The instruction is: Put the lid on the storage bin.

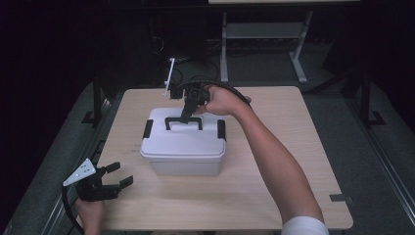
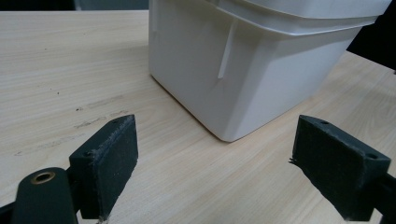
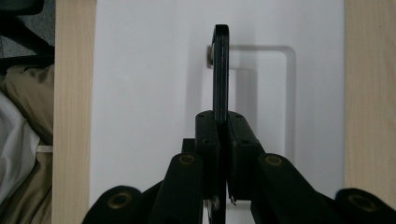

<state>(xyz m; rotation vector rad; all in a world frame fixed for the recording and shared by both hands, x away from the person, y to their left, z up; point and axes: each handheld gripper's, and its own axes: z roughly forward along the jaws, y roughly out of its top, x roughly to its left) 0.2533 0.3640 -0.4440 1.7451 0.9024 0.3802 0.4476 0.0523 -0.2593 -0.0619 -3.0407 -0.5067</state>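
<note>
At the table's (image 1: 274, 196) near left corner the left gripper (image 1: 113, 178) rests with jaws wide apart, gripping nothing; mid-table sits the white box (image 1: 183, 147), its black handle (image 1: 183, 121) upright, pinched by the right gripper (image 1: 187, 116)

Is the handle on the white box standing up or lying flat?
Standing up: the black handle is raised above the lid, pinched in the right claw.
</note>
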